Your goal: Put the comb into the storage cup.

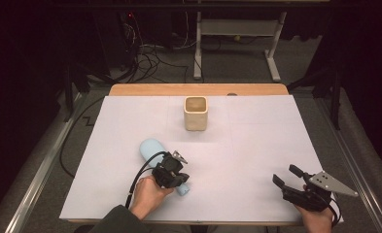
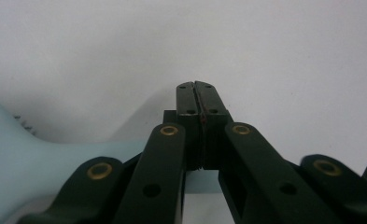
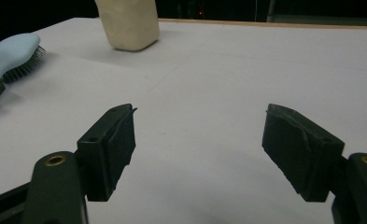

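While the left gripper (image 1: 175, 171) hovers over the handle of the pale blue brush (image 1: 153, 149), its fingers (image 2: 190, 100) are pressed together with nothing between them, as the left gripper view shows, the blue handle lying just beneath and to one side. That brush lies bristles down on the white sheet covering the tabletop (image 1: 256, 145), near the front left. A cream square cup (image 1: 196, 113) stands upright well behind it. At the front right, the right gripper (image 1: 287, 175) holds its fingers (image 3: 111, 140) wide apart, empty. No writing or label is legible anywhere.
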